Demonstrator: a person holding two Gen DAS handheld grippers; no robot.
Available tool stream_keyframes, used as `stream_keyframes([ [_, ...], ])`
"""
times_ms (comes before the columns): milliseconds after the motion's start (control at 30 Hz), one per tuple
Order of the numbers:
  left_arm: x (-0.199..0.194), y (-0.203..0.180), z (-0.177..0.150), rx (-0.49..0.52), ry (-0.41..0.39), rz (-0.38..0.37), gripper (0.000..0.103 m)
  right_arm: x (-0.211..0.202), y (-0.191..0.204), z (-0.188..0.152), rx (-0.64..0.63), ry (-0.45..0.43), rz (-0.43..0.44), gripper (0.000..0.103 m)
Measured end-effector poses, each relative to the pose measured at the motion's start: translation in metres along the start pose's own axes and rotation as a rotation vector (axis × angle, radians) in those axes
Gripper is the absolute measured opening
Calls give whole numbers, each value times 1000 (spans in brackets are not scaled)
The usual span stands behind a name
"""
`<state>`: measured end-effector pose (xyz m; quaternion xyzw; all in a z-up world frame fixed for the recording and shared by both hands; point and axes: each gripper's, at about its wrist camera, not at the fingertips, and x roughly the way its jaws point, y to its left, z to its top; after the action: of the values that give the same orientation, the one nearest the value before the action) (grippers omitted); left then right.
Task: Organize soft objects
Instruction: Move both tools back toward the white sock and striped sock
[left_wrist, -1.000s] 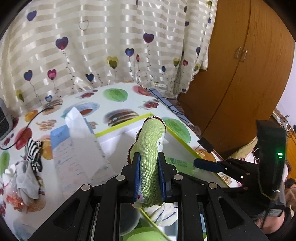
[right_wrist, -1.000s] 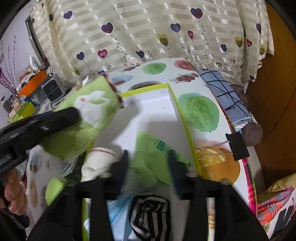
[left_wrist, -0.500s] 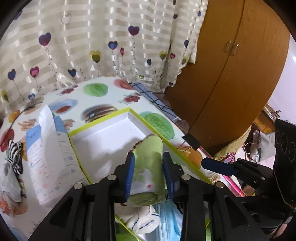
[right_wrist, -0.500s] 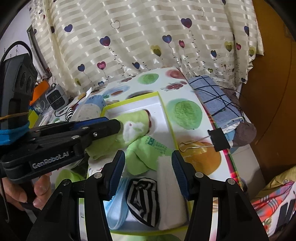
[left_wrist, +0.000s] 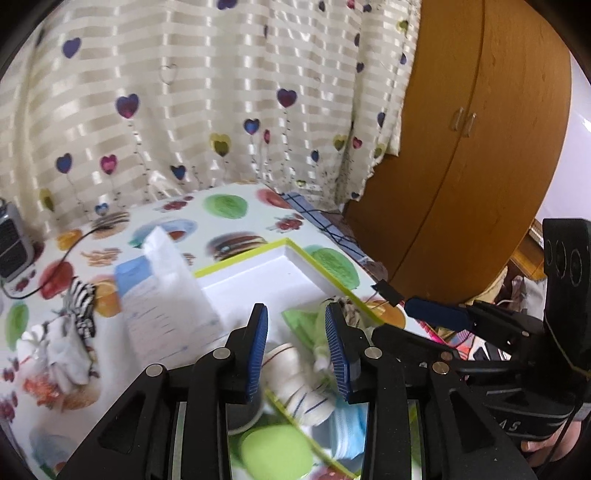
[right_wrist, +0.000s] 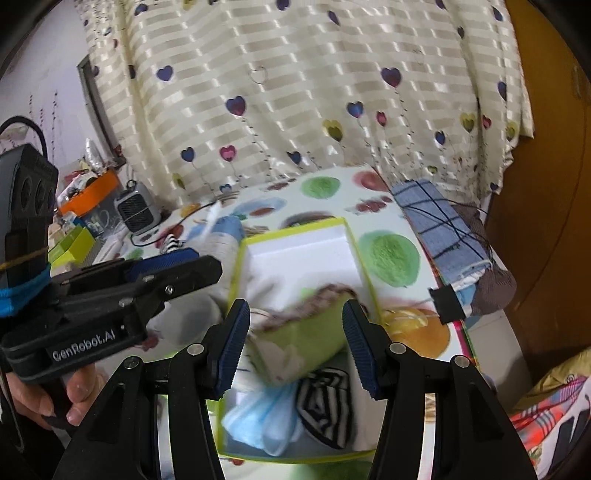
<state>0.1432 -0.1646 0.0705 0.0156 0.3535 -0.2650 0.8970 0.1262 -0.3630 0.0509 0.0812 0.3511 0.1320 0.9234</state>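
Green rolled cloth (right_wrist: 303, 341) with a dark fringed end lies inside the white box (right_wrist: 306, 251), the one with a yellow-green rim, resting across the other soft things near its front. Beside and under it I see a pale blue cloth (right_wrist: 258, 413) and a black-and-white striped piece (right_wrist: 321, 398). From my left wrist camera the green cloth (left_wrist: 314, 325) shows blurred just past the fingertips, next to a white sock with thin stripes (left_wrist: 295, 384).

My left gripper (left_wrist: 295, 343) has its jaws spread apart with nothing between the blue pads, hovering over the near end of the box. My right gripper (right_wrist: 295, 343) is likewise spread wide and empty, held above the green roll without touching it.

Left of the box stands a tissue pack (left_wrist: 162, 295) with a tissue poking up. Farther left on the table (left_wrist: 229, 206), which wears a fruit-print cover, sit another striped piece (left_wrist: 81, 302) and a white bundle (left_wrist: 66, 350). A binder clip (right_wrist: 447, 304) grips the table's right edge. Behind hangs a heart-patterned curtain (right_wrist: 314, 92), with a wooden wardrobe (left_wrist: 480, 147) to its right.
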Motion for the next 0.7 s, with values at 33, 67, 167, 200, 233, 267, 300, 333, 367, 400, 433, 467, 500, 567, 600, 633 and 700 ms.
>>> stream_keyframes([
  [33,-3,3,-1,-5,-4,6,31,0,4,1,-7,-3,4,54],
  [67,-7,8,-3,-12,-10,17,31,0,8,2,-15,-5,10,54],
  [167,-18,23,-8,-32,-24,50,31,2,24,6,-41,-7,34,54],
  [200,-22,30,-10,-40,-28,62,31,3,28,7,-50,-7,40,53],
  [233,-24,33,-11,-46,-30,69,31,4,34,8,-61,-7,48,54],
  [267,-27,40,-13,-57,-32,82,31,6,39,9,-69,-5,57,54],
  [300,-29,44,-15,-64,-34,91,31,7,43,9,-75,-3,66,54],
  [333,-32,51,-19,-73,-35,102,31,9,48,9,-82,0,74,54],
  [367,-34,55,-22,-81,-35,112,31,12,53,9,-90,4,82,54],
  [400,-36,61,-25,-91,-34,124,32,14,56,9,-95,7,89,53],
  [433,-37,65,-28,-97,-33,129,32,16,61,8,-100,13,100,53],
  [467,-38,70,-33,-110,-29,137,32,19,66,7,-105,25,116,53],
  [500,-39,76,-38,-123,-27,143,32,22,70,6,-109,34,129,53],
  [567,-40,84,-46,-144,-19,152,32,27,78,3,-119,51,148,53],
  [600,-41,90,-51,-163,-12,156,32,30,84,2,-130,63,156,53],
  [633,-42,93,-55,-171,-9,158,32,32,87,1,-136,72,159,53],
  [700,-43,101,-62,-189,-3,172,32,37,94,-1,-146,89,167,53],
])
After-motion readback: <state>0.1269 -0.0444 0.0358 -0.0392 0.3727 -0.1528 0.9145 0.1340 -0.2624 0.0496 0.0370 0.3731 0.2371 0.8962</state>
